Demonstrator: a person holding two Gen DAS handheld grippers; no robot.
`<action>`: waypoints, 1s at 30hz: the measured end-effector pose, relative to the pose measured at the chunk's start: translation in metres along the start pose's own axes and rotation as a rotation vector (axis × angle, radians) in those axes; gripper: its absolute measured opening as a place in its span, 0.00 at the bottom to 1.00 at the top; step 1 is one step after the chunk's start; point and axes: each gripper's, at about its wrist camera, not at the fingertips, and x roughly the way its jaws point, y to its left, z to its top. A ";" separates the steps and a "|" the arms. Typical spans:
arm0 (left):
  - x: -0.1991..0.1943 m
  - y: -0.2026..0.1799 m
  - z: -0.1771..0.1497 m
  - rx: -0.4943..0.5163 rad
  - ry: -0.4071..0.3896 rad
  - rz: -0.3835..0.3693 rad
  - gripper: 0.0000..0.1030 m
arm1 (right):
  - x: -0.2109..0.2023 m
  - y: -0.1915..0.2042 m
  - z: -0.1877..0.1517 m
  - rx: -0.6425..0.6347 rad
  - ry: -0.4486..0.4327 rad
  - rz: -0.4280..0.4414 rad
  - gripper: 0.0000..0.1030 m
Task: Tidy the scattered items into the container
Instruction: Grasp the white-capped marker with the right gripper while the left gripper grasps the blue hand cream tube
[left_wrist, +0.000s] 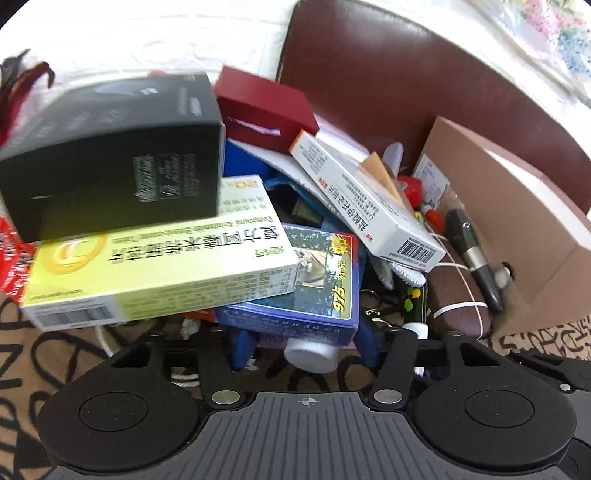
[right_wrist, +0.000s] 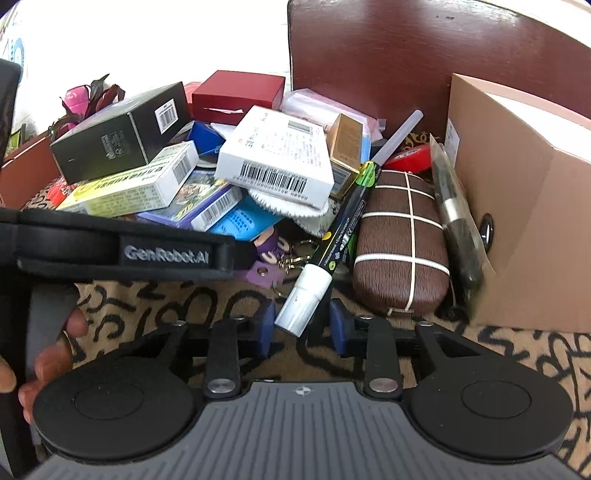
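Note:
A heap of items lies on the patterned cloth beside an open cardboard box (right_wrist: 517, 206), which also shows in the left wrist view (left_wrist: 517, 206). My right gripper (right_wrist: 301, 328) is open, its blue fingers either side of the white cap of a black marker pen (right_wrist: 332, 236) that leans on the heap. My left gripper (left_wrist: 306, 347) is open, its blue fingers flanking a blue card box (left_wrist: 314, 291) and a white cap. On the heap lie a yellow-green medicine box (left_wrist: 159, 269), a black box (left_wrist: 110, 155), a white medicine box (right_wrist: 273, 158) and a brown case (right_wrist: 399, 251).
A dark red chair back (right_wrist: 369, 48) stands behind the heap. A red gift box (right_wrist: 236, 96) sits at the heap's far side. A bagged black tool (right_wrist: 454, 218) leans against the cardboard box. The left gripper's body (right_wrist: 122, 251) and a hand cross the right wrist view's left side.

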 end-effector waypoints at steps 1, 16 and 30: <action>0.001 -0.002 0.000 0.005 0.005 -0.003 0.40 | 0.001 -0.001 0.000 0.001 -0.001 -0.001 0.26; -0.078 -0.012 -0.069 0.059 0.131 -0.087 0.26 | -0.084 -0.011 -0.047 0.022 0.124 0.100 0.19; -0.132 -0.019 -0.101 0.062 0.137 -0.064 0.79 | -0.144 0.000 -0.079 -0.002 0.145 0.093 0.26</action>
